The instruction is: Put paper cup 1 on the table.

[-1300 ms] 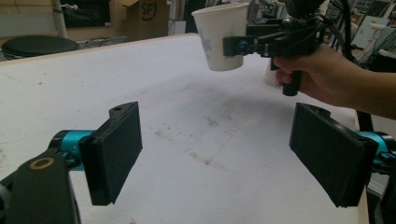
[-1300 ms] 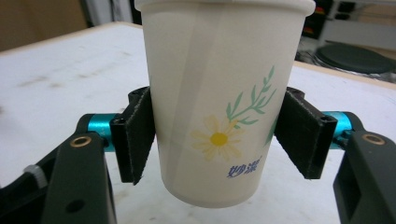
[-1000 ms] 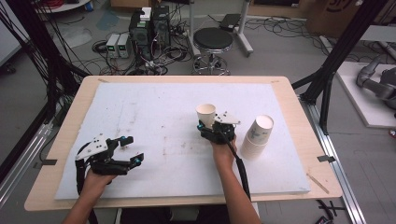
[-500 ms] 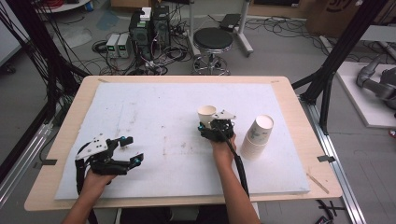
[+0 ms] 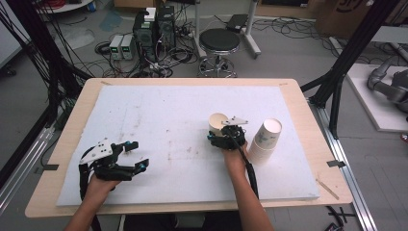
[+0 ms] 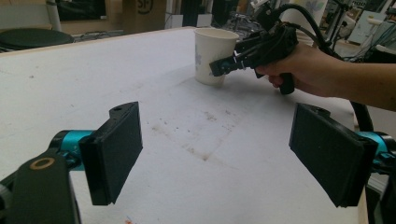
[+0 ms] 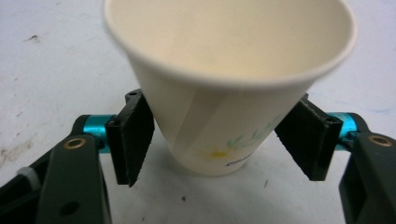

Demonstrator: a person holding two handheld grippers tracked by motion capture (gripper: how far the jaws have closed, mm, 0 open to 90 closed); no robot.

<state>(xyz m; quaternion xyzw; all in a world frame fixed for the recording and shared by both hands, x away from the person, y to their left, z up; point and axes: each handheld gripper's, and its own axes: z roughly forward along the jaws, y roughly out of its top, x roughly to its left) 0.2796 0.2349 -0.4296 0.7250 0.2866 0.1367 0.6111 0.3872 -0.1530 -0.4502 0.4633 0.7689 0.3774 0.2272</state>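
Paper cup (image 7: 224,84) is sitting between the right hand-held gripper's (image 7: 219,140) parted jaws, contact unclear; left hand-held gripper (image 6: 219,154) is gaping empty.

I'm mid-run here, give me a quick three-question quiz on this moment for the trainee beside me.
1. True or false: the right gripper has its jaws on either side of the upright paper cup.
2. Multiple choice: the left gripper is A) shut on a cup, B) open over bare white mat, C) resting on the stool.
3. Short answer: how does the second lot of cups, right of the right gripper, lie?

Key
1. True: one jaw sits on each side of the cup's lower wall.
2. B.
3. A nested stack on its side on the white mat, mouth away from the person.
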